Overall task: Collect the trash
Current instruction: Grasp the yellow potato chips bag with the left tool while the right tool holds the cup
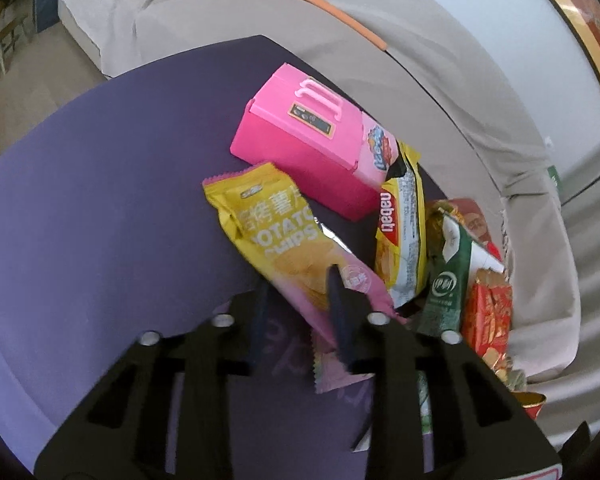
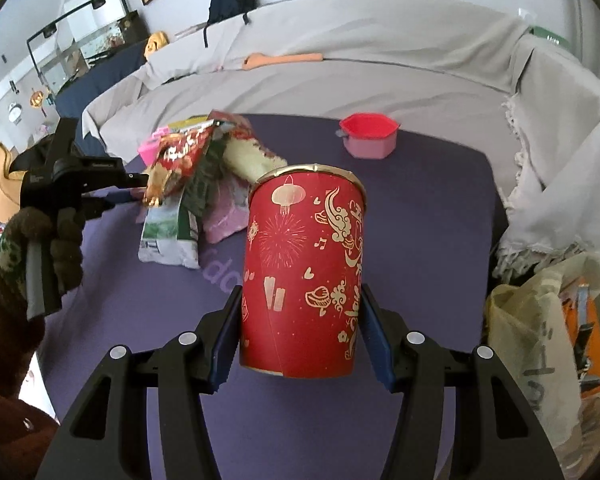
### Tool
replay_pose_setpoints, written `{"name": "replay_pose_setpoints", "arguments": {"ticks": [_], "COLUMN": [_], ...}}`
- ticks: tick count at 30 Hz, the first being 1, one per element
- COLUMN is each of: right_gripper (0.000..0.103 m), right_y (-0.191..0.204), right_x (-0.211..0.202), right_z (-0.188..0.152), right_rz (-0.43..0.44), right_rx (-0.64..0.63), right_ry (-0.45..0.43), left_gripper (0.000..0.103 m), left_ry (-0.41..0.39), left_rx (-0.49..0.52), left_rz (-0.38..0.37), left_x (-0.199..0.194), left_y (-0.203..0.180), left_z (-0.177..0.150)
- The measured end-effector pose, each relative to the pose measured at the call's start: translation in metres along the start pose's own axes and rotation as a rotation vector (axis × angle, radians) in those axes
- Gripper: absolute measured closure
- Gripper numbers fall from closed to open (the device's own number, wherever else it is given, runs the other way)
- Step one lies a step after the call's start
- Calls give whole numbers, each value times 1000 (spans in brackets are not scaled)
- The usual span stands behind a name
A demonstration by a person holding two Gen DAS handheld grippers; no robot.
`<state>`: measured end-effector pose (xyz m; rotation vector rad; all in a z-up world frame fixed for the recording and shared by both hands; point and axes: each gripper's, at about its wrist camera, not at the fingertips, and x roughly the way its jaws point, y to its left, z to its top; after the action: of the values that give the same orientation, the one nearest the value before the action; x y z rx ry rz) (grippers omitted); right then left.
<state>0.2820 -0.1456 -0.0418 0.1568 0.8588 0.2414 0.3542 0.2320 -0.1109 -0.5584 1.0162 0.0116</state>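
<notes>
A yellow and pink potato chips bag (image 1: 284, 240) lies on the purple table (image 1: 100, 200). My left gripper (image 1: 299, 276) straddles its pink end with the jaws narrowed. The right finger (image 1: 340, 312) rests against the bag and the left finger (image 1: 260, 320) stands at its edge. Whether the pads press cannot be seen. In the right wrist view a gloved hand (image 2: 48, 240) holds that left gripper (image 2: 138, 187) behind a red wrapper (image 2: 180, 156). My right gripper (image 2: 302, 290) is shut on a red paper cup (image 2: 304, 260) with gold drawings, held upright above the table.
Beside the chips bag lie a yellow nabati wrapper (image 1: 400, 240), a green pouch (image 1: 446, 280), a red wrapper (image 1: 488, 312) and a pink box (image 1: 300, 140). A red and pink bowl (image 2: 370, 136) stands at the table's far side. A plastic bag (image 2: 540, 340) hangs at right; a covered sofa (image 2: 340, 60) surrounds the table.
</notes>
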Motion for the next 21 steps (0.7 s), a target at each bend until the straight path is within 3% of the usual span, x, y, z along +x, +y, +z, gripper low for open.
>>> {"name": "replay_pose_setpoints", "arguments": {"ticks": [1, 5, 12, 18, 21], "right_gripper": [50, 50, 50, 48, 42], "right_y": [0, 1, 7, 5, 5], "right_x": [2, 13, 21, 29, 26], "right_z": [-2, -7, -7, -5, 0], "right_rz": [2, 4, -28, 3, 8], "right_rx": [1, 2, -19, -10, -3], "right_ry": [8, 41, 48, 73, 60], "left_gripper": [86, 92, 95, 95, 95], "left_ry": [-2, -8, -5, -31, -34], "left_rx": [12, 101, 282, 347, 366], "left_rz": [-2, -21, -59, -71, -60], "left_x": [-1, -19, -58, -77, -77], "left_y": [0, -4, -12, -14, -16], "left_z": [0, -9, -32, -46, -50]}}
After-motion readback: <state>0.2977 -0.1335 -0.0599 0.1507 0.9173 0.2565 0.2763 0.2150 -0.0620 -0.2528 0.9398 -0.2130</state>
